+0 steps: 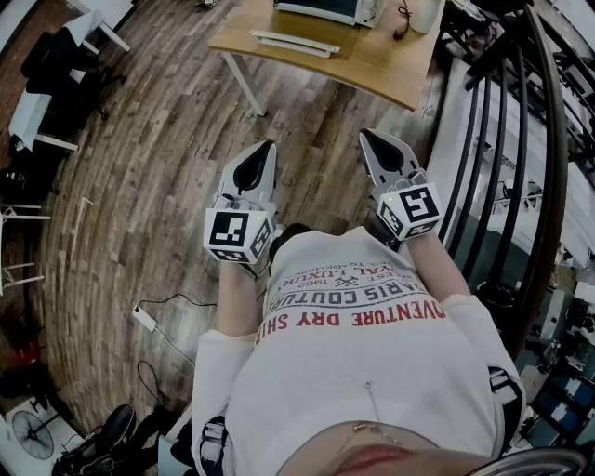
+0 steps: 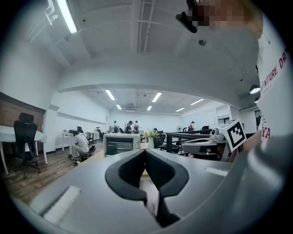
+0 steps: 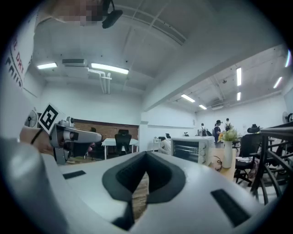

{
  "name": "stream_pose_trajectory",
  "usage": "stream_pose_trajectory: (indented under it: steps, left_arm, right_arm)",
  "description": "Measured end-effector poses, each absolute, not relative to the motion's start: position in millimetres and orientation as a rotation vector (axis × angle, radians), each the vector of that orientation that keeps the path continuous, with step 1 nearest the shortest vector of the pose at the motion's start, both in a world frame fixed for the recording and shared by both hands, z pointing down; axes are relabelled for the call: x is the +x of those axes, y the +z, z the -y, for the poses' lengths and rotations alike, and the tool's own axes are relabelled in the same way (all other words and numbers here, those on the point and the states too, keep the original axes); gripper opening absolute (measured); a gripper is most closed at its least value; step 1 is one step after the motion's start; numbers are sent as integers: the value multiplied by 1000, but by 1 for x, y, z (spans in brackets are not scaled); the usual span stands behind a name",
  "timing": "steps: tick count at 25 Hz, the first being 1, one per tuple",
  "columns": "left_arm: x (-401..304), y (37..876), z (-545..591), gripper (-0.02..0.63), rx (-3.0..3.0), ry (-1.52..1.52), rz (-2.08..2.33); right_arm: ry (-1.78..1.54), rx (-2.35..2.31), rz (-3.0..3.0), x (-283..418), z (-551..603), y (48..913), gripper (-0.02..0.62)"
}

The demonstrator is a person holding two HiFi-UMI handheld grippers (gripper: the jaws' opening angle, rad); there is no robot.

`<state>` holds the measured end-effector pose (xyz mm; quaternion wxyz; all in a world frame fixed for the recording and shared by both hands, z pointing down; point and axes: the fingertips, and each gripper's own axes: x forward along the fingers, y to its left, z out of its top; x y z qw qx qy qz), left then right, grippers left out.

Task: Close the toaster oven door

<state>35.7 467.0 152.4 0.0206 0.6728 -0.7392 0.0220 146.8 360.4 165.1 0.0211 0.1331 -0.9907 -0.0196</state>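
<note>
The toaster oven (image 1: 325,7) stands at the far side of a wooden table (image 1: 372,65), cut off by the top edge of the head view. Its door (image 1: 296,43) lies folded down flat in front of it, open. Both grippers are held close to the person's chest, well short of the table and pointing toward it. My left gripper (image 1: 267,146) is shut with nothing in it, its pads meeting at the tip (image 2: 145,151). My right gripper (image 1: 365,135) is also shut and empty (image 3: 146,154). Far ahead the oven shows in both gripper views (image 2: 121,144) (image 3: 191,148).
A white vase (image 3: 227,153) with flowers stands on the table right of the oven. A dark stair railing (image 1: 521,139) runs along the right. A power strip with its cable (image 1: 144,318) lies on the wood floor at left. Office chairs (image 1: 56,56) and desks are at far left.
</note>
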Motion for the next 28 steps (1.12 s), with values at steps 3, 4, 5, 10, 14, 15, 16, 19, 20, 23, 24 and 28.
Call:
stream_pose_trajectory:
  steps: [3,4,5,10,14,15,16,19,20,23,24,28]
  left_arm:
    - [36,153,-462,12,2076,66,2299]
    - [35,153,-461,12,2073,66,2301]
    - [35,152,-460,12,2070,66,2302]
    - [34,152,-460,12,2062,68,2298]
    - [35,159,-458,12,2058,69,2284]
    - [36,162,-458,12,2057,71,2278]
    - [36,164,-457,12,2055,73,2273]
    - [35,171,-454,12,2034,69,2264]
    - [33,172,-453,12,2021,62,2267]
    - [24,174,-449,65,1984,34,2282]
    - [21,176,-447,149,1979,28,2277]
    - [8,181,-439,184,1962,40,2267]
  right_arm:
    - [-60,403,3075,146,-355,165,-14]
    - [-61,400,3076,146,-354,165,-14]
    - [-61,397,3077,146,-354,164,-14]
    - [-45,385,3080,145,-354,164,-14]
    - [-10,385,3083,144,-354,171,-14]
    - [2,388,3086,144,-353,172,-14]
    - [13,391,3087,144,-352,173,-14]
    - [44,401,3078,144,-348,178,-14]
    - [56,402,3073,144,-347,180,-14]
    - [87,408,3056,142,-340,186,-14]
    - [91,410,3050,140,-337,188,-14]
    - [111,427,3034,132,-327,193,-14]
